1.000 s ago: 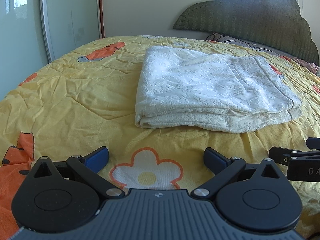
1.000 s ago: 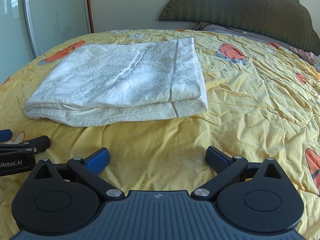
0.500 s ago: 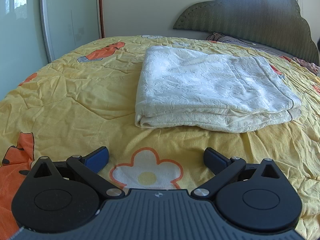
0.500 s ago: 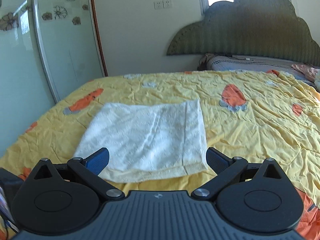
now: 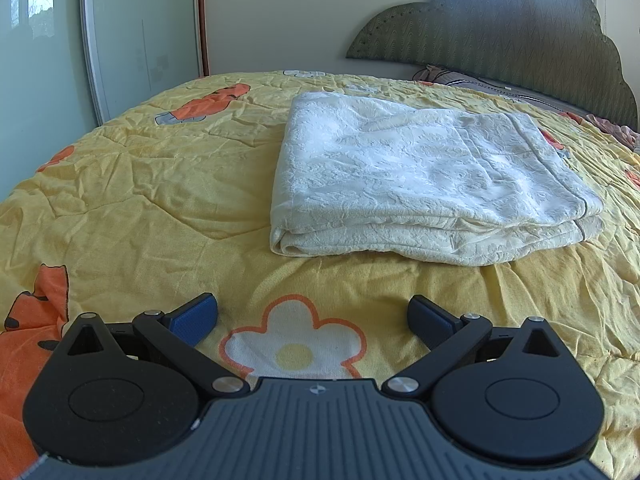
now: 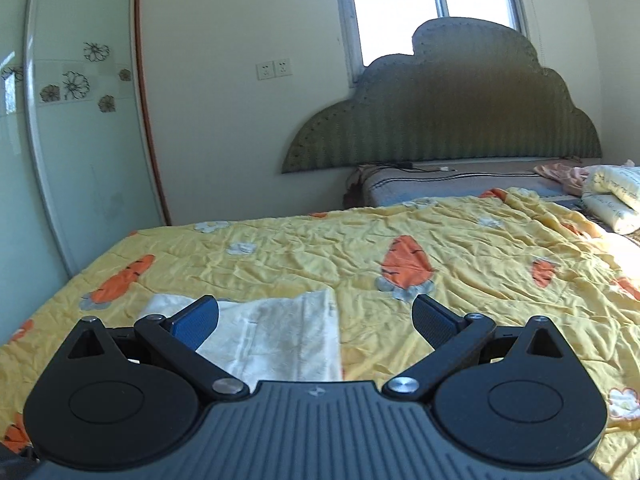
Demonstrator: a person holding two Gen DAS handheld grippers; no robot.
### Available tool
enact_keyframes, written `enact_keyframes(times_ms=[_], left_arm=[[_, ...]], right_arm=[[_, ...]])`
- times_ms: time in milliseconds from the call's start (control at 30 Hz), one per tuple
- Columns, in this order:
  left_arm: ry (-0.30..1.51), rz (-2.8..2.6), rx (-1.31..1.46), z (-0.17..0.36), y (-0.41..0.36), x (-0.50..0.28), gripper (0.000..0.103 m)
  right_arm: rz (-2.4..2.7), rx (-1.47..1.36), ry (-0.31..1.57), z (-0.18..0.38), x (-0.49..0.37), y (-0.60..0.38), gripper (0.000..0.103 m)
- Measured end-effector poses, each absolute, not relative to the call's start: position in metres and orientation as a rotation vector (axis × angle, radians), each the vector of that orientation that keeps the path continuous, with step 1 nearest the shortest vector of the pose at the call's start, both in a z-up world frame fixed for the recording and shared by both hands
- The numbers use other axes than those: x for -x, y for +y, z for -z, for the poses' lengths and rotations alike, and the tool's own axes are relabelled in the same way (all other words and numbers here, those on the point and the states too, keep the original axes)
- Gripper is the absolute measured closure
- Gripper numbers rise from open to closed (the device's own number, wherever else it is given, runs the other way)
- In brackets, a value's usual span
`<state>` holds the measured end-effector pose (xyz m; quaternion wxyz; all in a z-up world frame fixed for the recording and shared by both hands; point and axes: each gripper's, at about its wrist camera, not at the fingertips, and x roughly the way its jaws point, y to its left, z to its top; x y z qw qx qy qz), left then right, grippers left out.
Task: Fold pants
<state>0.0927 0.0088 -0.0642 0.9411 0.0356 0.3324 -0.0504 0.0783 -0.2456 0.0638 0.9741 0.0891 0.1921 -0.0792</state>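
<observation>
The white textured pants lie folded into a flat rectangle on the yellow bedspread. My left gripper is open and empty, low over the bedspread just in front of the pants' near folded edge. My right gripper is open and empty, raised high above the bed; the pants show below it, partly hidden behind its body.
The green padded headboard stands at the far end under a window. Pillows and loose cloth lie at the far right. A glass sliding door runs along the left side of the bed.
My right gripper has lifted up and tilted back from low over the bed, so the pants dropped low in its view. It has left the left wrist view. The left gripper stayed still.
</observation>
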Motion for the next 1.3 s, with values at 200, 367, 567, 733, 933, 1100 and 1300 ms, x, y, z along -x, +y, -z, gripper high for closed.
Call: enact_keyframes(times_ms=[200,367,567,733,933,1100,1300], left_arm=[[0.678,0.103,-0.073,0.064,0.009,-0.093,0.0],[0.678,0.103,-0.073,0.064,0.009,-0.093,0.0],[0.678,0.103,-0.073,0.064,0.009,-0.093,0.0],[0.678,0.103,-0.073,0.064,0.009,-0.092,0.0],[0.678,0.103,-0.072,0.064,0.009,-0.092,0.0],[0.678,0.103,-0.072,0.064,0.009,-0.092,0.0],[0.678,0.103,-0.072,0.064,0.009,-0.092,0.0]], right_arm=[[0.21,-0.239,0.515,-0.018,-0.08,-0.265,0.0],[0.199,-0.161,0.586,0.011,-0.08,-0.245,0.0],[0.171,-0.1,0.644,0.041,-0.078,-0.22,0.0],[0.168,-0.05,0.669,0.062,-0.071,-0.204,0.0],[0.156,0.06,0.658,0.075,-0.069,-0.181,0.0],[0.157,0.121,0.619,0.076,-0.066,-0.17,0.0],[0.142,0.058,0.628,0.077,-0.066,-0.178,0.0]])
